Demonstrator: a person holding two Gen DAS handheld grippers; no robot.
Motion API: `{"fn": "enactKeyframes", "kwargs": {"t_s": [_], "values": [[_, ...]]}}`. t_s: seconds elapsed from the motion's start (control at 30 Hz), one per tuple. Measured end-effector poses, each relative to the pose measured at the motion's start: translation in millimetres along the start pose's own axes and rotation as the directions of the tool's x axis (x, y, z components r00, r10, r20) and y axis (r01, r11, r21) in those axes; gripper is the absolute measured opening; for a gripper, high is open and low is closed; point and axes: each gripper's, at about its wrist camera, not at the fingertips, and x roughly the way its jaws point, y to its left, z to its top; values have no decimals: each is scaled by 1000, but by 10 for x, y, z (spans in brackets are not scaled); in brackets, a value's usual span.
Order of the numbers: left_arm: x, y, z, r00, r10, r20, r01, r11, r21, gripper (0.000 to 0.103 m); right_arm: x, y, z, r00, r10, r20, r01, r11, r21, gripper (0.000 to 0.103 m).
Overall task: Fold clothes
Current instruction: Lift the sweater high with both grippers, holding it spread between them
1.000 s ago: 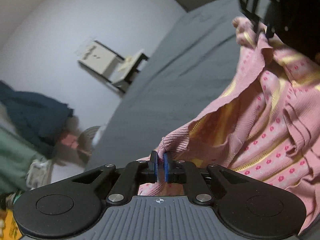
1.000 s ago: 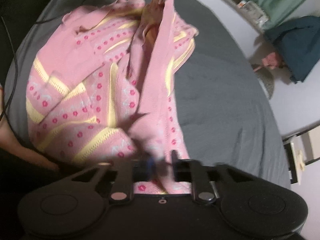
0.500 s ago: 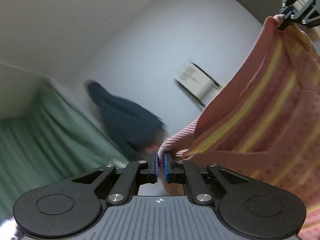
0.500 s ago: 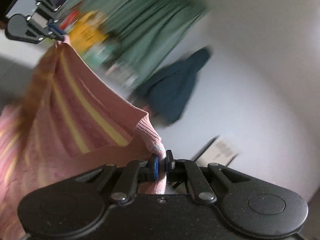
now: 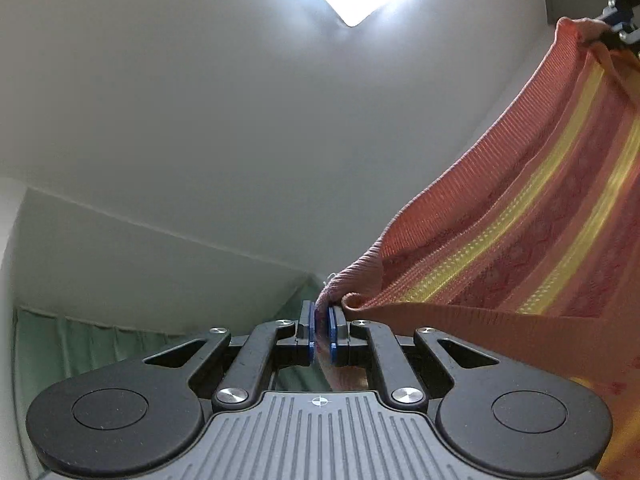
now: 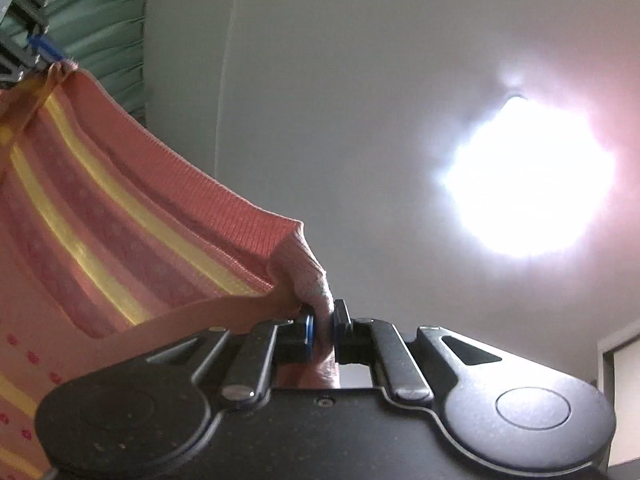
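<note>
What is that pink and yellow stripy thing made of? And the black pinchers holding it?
The sweater looks like soft knitted yarn: fine ribs run along its edge and stripes are knitted in. The left gripper and right gripper look like hard matte black plastic with shiny metal pins; their blue pads may be rubber.

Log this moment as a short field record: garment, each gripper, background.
garment: pink knit sweater with yellow stripes, stretched between both grippers
left gripper: shut on one corner of the ribbed edge
right gripper: shut on the other corner
view direction: both cameras angled upward
background: white ceiling, ceiling light, green curtain
</note>
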Motion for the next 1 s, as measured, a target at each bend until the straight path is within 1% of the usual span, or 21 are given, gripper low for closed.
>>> {"fn": "enactKeyframes", "kwargs": {"t_s": [0.03,0.07,0.17,0.2,0.3,0.33,0.43,0.5,0.57,0.6,0.67,0.77,0.8,0.83,0.87,0.9,0.93,0.97,1.0], "values": [[17,4,-54,1000,-15,-21,15,1000,-15,7,13,42,-16,1000,9,-14,-9,1000,-9,8],[-121,50,-104,999,-21,-33,20,1000,-22,8,12,57,-23,1000,15,-24,-15,1000,-11,8],[-1200,352,-261,999,1,-43,-2,1000,-17,8,-43,28,-1,1000,17,-19,-16,1000,20,8],[-1444,430,-309,999,5,-44,-6,1000,-18,8,-56,21,13,1000,14,-16,-13,1000,25,8],[-1541,525,-477,999,-8,-50,7,999,-32,8,19,98,-15,1000,-7,-10,8,1000,8,8],[-1537,531,-561,998,-20,-59,18,999,-37,8,91,153,-65,1000,-2,-19,2,1000,10,8],[-1463,452,-916,991,-73,-111,67,996,-55,8,370,431,-292,995,63,-79,-61,998,26,11],[-1319,294,-1255,978,-119,-171,108,992,-71,8,597,656,-530,984,114,-140,-114,993,9,12],[-1106,31,-1598,957,-171,-234,153,984,-94,8,832,981,-861,964,168,-208,-173,985,-8,12],[-1004,-108,-1780,944,-197,-266,175,979,-105,8,952,1141,-1046,949,197,-244,-204,979,-3,12],[-856,-377,-2168,914,-248,-321,219,968,-125,8,1182,1477,-1439,913,252,-320,-263,965,8,12],[-614,-924,-2783,858,-320,-401,288,947,-140,8,1454,2015,-2059,855,312,-415,-345,939,-4,12],[-531,-1155,-2947,839,-340,-425,309,940,-143,8,1544,2207,-2276,830,331,-449,-375,927,-11,12],[-472,-1478,-3040,818,-360,-449,330,933,-146,8,1640,2396,-2501,798,353,-489,-410,912,-11,12],[-432,-1774,-3151,793,-382,-474,353,923,-152,8,1737,2560,-2706,761,375,-530,-439,899,5,12],[-378,-1968,-3320,767,-403,-499,378,913,-156,8,1845,2717,-2912,718,395,-573,-461,887,33,12],[-371,-2165,-3492,739,-421,-526,401,902,-159,8,1939,2858,-3088,681,408,-608,-476,878,55,12],[-361,-2349,-3673,715,-433,-549,422,893,-154,8,2018,3000,-3250,648,415,-639,-487,870,71,12],[-342,-2525,-3845,691,-442,-572,444,884,-147,8,2079,3163,-3403,622,419,-662,-499,863,77,12]]}}
